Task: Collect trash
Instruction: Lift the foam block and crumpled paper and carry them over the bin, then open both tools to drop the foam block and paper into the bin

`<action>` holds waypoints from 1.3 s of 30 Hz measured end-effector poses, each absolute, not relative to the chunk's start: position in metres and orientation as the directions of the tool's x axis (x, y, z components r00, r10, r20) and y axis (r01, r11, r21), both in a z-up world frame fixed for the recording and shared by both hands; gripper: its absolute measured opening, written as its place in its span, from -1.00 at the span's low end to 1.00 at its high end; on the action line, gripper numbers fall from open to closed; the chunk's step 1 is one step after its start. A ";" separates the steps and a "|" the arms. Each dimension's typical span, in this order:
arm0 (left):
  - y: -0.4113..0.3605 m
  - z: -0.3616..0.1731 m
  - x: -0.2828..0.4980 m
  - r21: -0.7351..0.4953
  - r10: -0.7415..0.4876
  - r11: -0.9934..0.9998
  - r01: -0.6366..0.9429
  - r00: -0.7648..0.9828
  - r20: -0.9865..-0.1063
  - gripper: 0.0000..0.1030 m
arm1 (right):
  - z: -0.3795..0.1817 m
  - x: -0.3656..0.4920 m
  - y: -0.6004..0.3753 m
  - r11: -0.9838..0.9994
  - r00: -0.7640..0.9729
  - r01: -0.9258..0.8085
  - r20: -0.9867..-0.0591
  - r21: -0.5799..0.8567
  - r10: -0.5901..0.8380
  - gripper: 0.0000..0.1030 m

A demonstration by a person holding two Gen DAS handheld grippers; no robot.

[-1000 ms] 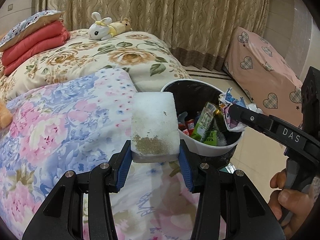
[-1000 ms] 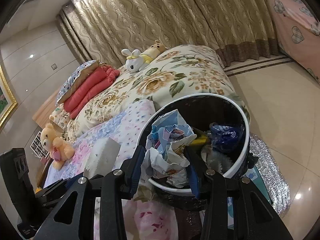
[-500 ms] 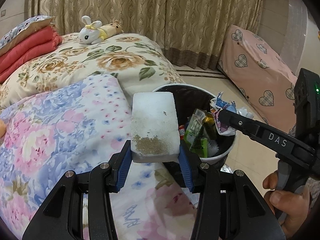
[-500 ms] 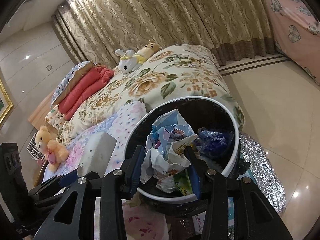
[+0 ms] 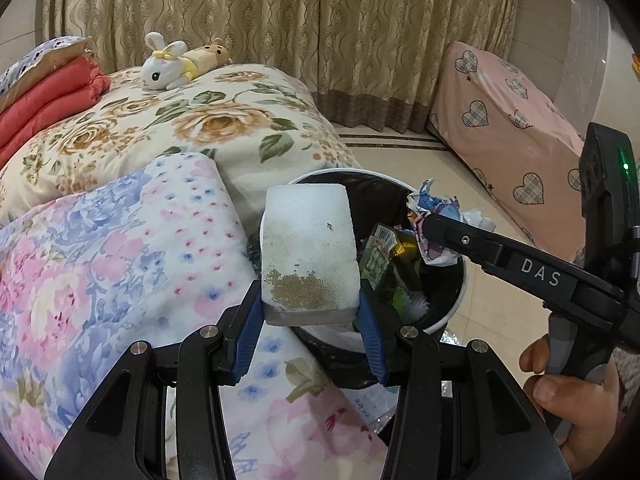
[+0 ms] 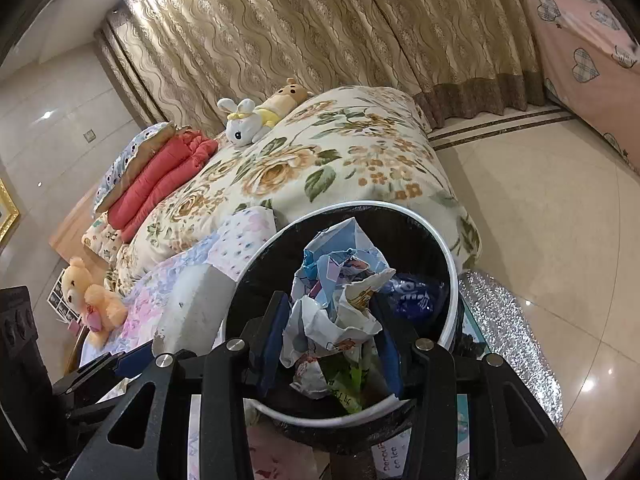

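Note:
My left gripper (image 5: 310, 320) is shut on a white foam block (image 5: 308, 252) with a brown stain, held by the near left rim of the trash bin (image 5: 448, 312). The bin is white-rimmed with a black liner and holds several wrappers. My right gripper (image 6: 330, 344) is shut on a crumpled paper wad (image 6: 336, 300) and holds it over the bin's opening (image 6: 450, 264). The right gripper also shows in the left wrist view (image 5: 440, 228), with the paper wad (image 5: 430, 216) over the bin. The foam block shows at the left in the right wrist view (image 6: 192, 308).
A bed with floral quilts (image 5: 120, 240) lies left of the bin. Plush toys (image 5: 180, 60) and red folded bedding (image 5: 48, 96) lie farther back. A pink heart-patterned cover (image 5: 504, 120) stands to the right. A silver mat (image 6: 512, 340) lies under the bin on tiled floor.
Both grippers have moved over the bin with their loads still held. The bin now sits lower and closer in the right wrist view.

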State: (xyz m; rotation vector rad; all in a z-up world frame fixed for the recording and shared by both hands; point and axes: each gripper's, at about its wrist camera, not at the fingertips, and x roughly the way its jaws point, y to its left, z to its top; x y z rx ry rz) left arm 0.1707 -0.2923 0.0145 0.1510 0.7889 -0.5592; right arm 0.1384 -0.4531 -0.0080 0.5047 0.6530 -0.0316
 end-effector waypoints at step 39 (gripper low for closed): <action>-0.308 0.011 0.191 -0.100 -0.428 0.838 0.536 0.532 -0.731 0.15 | -0.008 0.161 -0.463 0.881 0.772 0.187 -0.620 0.435 0.142 0.27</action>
